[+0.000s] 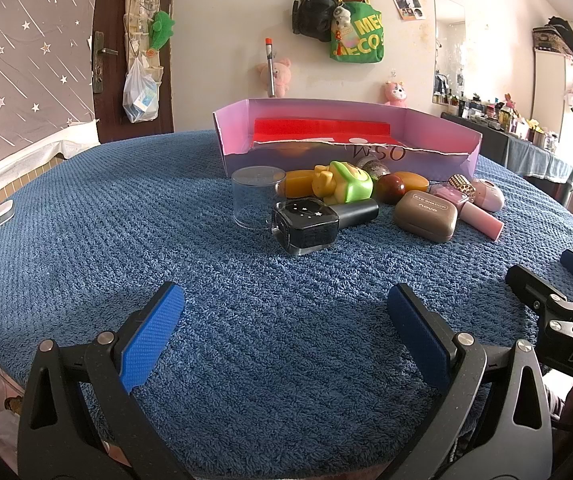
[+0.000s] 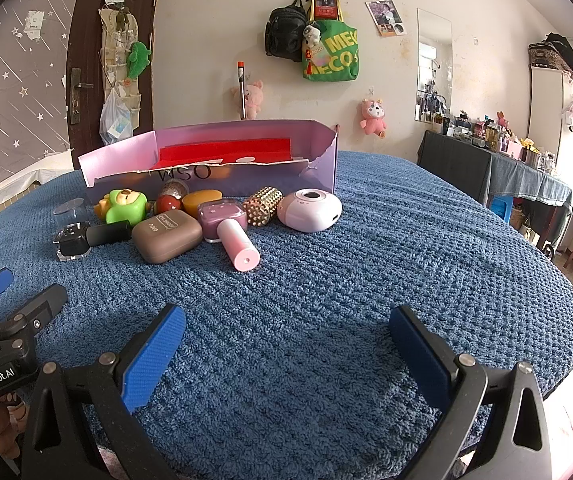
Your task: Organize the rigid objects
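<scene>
Rigid objects are lying in a loose cluster on the blue towel [image 2: 366,280], just in front of the purple cardboard box [image 1: 438,132] with the red lining, and I am judging that box to be where they belong. I am holding both tools low over bare towel, well short of the pile: my left gripper [image 1: 286,332] is standing with its blue pads wide apart and nothing between them, and my right gripper [image 2: 286,356] is likewise spread and empty. Nearest my left side I am seeing the black square bottle [image 1: 306,226] lying on its side, touching the clear plastic cup [image 1: 256,196]; nearest my right I am seeing the pink bottle [image 2: 230,232] with its round cap pointing toward me, beside the brown eyeshadow case [image 2: 166,236]. Behind them I am making out the green and yellow toy [image 2: 122,204], the gold studded cylinder [image 2: 262,204] and the pale pink round device [image 2: 310,210], all crowded together. I am thinking the outer pieces should go first, so nothing behind gets knocked. For the pink bottle I am planning to close across the narrow cap, squarely, since it looks likely to roll; the glossy black bottle may slip, so I am favouring its flat sides
</scene>
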